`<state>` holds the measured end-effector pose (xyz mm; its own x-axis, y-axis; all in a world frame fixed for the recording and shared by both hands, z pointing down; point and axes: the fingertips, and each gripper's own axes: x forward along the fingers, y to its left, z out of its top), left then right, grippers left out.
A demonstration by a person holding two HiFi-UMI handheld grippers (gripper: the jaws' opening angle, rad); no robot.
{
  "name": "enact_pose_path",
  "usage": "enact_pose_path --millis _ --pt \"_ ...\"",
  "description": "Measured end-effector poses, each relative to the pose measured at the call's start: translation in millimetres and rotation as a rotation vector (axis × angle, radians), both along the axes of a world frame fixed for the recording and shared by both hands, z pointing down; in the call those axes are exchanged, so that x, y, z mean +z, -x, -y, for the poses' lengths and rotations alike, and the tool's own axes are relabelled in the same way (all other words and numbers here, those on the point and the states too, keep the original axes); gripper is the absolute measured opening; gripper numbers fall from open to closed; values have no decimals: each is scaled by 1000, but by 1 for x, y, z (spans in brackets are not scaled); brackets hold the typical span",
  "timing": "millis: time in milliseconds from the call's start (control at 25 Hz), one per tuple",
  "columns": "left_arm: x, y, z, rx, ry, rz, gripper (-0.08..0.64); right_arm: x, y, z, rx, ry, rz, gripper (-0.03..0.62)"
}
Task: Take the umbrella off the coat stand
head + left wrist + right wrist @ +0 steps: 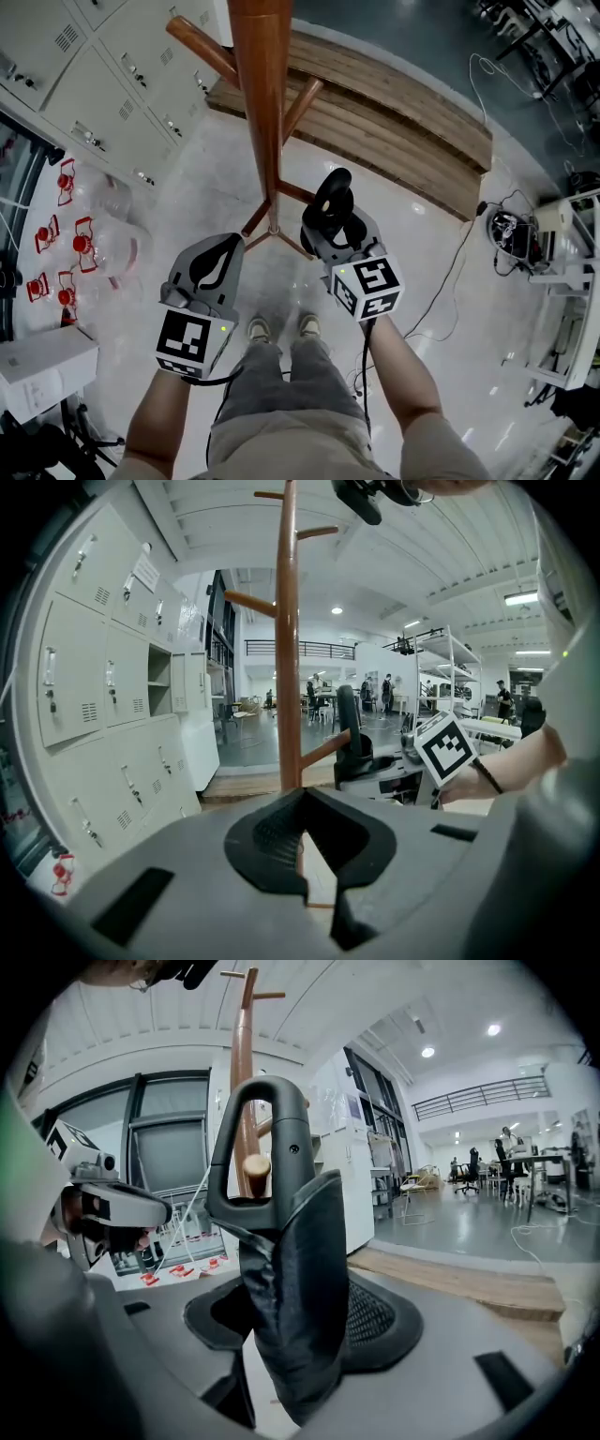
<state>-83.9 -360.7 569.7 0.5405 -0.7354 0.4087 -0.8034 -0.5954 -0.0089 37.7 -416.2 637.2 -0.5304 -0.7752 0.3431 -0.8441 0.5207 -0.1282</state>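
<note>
Presently the coat stand (pixel 262 112) rises upright in the middle of the head view, a brown wooden pole with slanted pegs, and serves as the reference for all positions below

Right tool (pixel 298 1302): closed on the folded black umbrella (pixel 286 1241), with its pads pressing the bunched fabric from both sides just below the handle. The umbrella stands upright in that grip, just to the right of the pole, level with a lower peg. Its loop handle (pixel 221 1147) is uppermost, and the round end of a peg (pixel 256 1168) shows through the opening of the loop. No view settles whether the peg passes through the loop or merely sits behind it

Left tool (pixel 302 803): jaws drawn together at the tips, with nothing between them and nothing held. It is aimed at the pole from the near side, left of the umbrella and clear of the stand

Surroundings: grey lockers (pixel 103 686) line the wall to the left of the stand. A plank platform (pixel 403 122) lies on the floor behind it. The person's shoes (pixel 281 328) are planted just short of the stand's spread feet (pixel 272 232). A dark cable (pixel 455 267) trails over the pale floor well to the right of the stand
</note>
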Motion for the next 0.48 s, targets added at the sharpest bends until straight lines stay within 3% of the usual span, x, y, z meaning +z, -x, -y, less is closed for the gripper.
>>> enact_pose_path --millis 480 --pt "-79 -30 -31 21 -33 -15 6 -87 -53 -34 63 -17 -33 247"
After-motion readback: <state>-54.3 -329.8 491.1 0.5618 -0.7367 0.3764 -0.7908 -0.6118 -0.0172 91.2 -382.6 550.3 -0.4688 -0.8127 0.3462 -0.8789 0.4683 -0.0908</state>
